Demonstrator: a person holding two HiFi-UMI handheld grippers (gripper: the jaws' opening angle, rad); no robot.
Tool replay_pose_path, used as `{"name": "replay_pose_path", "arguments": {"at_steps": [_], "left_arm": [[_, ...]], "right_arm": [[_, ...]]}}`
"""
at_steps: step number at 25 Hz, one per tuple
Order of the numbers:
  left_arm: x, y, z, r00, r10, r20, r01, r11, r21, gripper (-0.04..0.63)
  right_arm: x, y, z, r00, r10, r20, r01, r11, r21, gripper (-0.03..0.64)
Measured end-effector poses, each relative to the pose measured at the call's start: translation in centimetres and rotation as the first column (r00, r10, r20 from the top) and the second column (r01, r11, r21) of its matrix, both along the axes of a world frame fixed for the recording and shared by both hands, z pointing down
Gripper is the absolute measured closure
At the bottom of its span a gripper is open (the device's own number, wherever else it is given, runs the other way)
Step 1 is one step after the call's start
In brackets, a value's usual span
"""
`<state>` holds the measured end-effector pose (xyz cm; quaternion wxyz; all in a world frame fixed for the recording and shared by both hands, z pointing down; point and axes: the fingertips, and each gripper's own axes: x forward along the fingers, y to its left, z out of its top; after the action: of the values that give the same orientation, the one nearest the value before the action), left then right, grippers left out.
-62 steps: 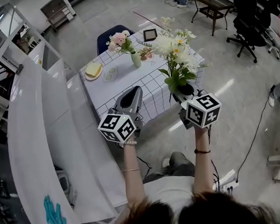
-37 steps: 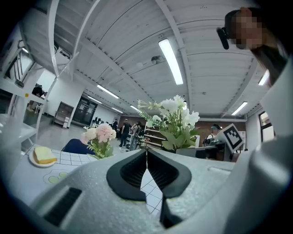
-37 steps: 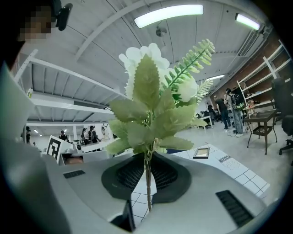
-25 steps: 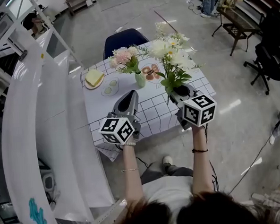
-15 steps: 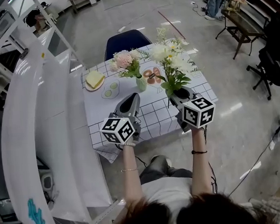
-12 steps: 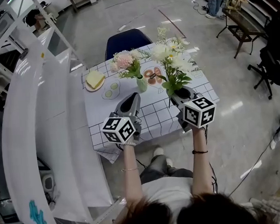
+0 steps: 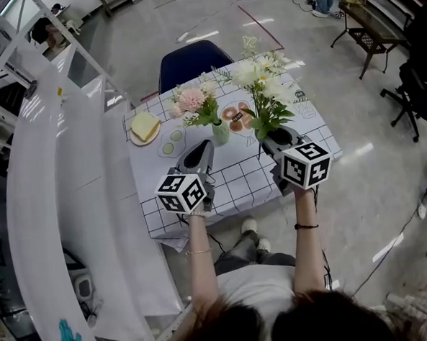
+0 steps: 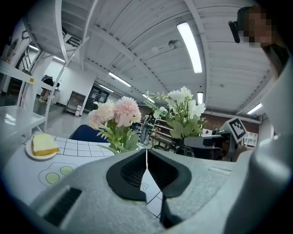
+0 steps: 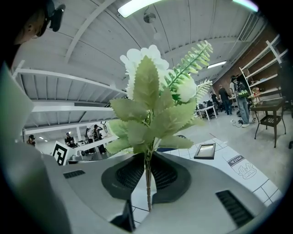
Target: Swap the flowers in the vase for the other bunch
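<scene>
While the swap has yet to begin, the head view shows the pink bunch (image 7: 191, 103) standing in the green vase (image 7: 220, 132) near the middle of the table (image 7: 250, 178). The replacement white bunch (image 7: 262, 84) is held upright over the table's right half, just beside the vase. We see the right gripper (image 7: 278, 135) carrying it above the near edge. The left gripper (image 7: 200, 149) hangs over the near edge, left of the middle, and is near the vase but apart from it.

In the left gripper view, the jaws meet along a thin seam with nothing between them. The pink flowers rise just beyond, with the white ones to their right.

In the right gripper view, the pads are pinched on the stem (image 9: 148, 183) of the white bunch, whose leaves fan out above the jaws.

We judge that neither half of the exchange is done. The pink bunch must first be drawn out of the vase and laid aside. The white one can then be lowered into the vase's neck.
</scene>
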<state>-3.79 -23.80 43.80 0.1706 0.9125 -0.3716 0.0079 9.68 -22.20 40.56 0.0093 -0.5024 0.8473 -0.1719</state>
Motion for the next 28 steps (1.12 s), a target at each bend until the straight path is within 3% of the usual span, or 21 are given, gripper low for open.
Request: {"name": "replay_pose_path", "arguments": {"at_steps": [5, 10, 28], "left_arm": [[0.5, -1.6, 2.0, 0.999, 0.023, 0.022, -0.023, 0.999, -0.036, 0.577], [0.8, -3.0, 2.9, 0.998, 0.039, 0.058, -0.037, 0.999, -0.023, 0.577], [0.6, -5.5, 6.0, 0.992, 0.093, 0.082, -0.089, 0.994, -0.056, 0.574]], "right_arm": [[0.5, -1.1, 1.0, 1.000, 0.024, -0.006, -0.024, 1.000, -0.013, 0.574], [1.3, -2.5, 1.8, 0.998, 0.061, 0.004, -0.061, 0.998, -0.029, 0.574], [1.5, -4.0, 3.9, 0.993, 0.112, 0.043, -0.110, 0.992, -0.060, 0.574]]}}
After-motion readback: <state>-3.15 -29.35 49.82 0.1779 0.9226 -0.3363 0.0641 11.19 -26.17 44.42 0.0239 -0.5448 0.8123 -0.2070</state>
